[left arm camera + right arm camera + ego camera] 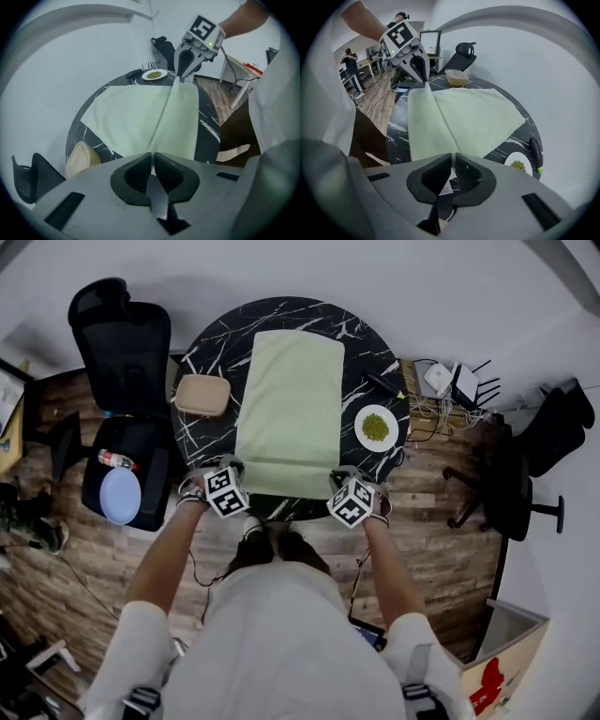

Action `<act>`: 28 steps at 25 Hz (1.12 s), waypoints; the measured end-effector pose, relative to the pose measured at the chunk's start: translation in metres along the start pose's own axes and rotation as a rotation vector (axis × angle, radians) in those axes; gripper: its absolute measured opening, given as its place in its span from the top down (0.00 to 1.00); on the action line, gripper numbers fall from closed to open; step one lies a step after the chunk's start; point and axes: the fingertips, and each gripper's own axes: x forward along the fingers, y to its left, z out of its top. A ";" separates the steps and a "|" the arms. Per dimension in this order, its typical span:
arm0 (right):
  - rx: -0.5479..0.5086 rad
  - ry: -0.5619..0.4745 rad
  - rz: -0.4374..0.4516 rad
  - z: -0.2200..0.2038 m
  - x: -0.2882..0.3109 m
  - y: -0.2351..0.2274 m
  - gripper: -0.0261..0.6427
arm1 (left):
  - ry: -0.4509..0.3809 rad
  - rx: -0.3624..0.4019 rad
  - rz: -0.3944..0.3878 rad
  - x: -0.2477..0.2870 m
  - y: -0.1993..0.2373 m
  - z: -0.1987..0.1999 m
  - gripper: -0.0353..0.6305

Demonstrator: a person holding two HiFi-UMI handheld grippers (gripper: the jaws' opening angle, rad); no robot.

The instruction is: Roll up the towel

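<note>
Head view: left tool (229,467) and right tool (339,474) each clamped on a near corner of the towel (289,413) — keep your edge level, roll tight.

Wood floor (89,554), white walls (375,277) (black chairs (122,338)).

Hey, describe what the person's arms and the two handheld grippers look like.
Both the left gripper and right gripper have pale grey bodies, black ribbed tongs, and a white cube printed with black square markers. The person wears a white short-sleeved top.
</note>
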 end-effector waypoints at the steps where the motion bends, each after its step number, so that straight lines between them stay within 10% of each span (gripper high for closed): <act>1: 0.011 -0.007 -0.013 0.001 0.001 -0.002 0.92 | -0.008 -0.011 0.021 0.001 0.005 0.002 0.92; 4: 0.042 -0.041 -0.046 0.003 0.000 -0.006 0.70 | -0.037 -0.060 0.038 0.001 0.011 0.009 0.58; 13: -0.048 -0.033 0.009 -0.014 -0.005 0.028 0.69 | -0.017 -0.006 -0.033 0.002 -0.025 -0.006 0.55; 22: -0.389 0.067 0.164 0.001 0.019 0.084 0.69 | 0.088 0.324 -0.161 0.021 -0.077 -0.007 0.67; 28: -0.470 0.006 0.044 0.024 0.008 0.085 0.71 | 0.086 0.359 -0.145 0.025 -0.089 -0.006 0.71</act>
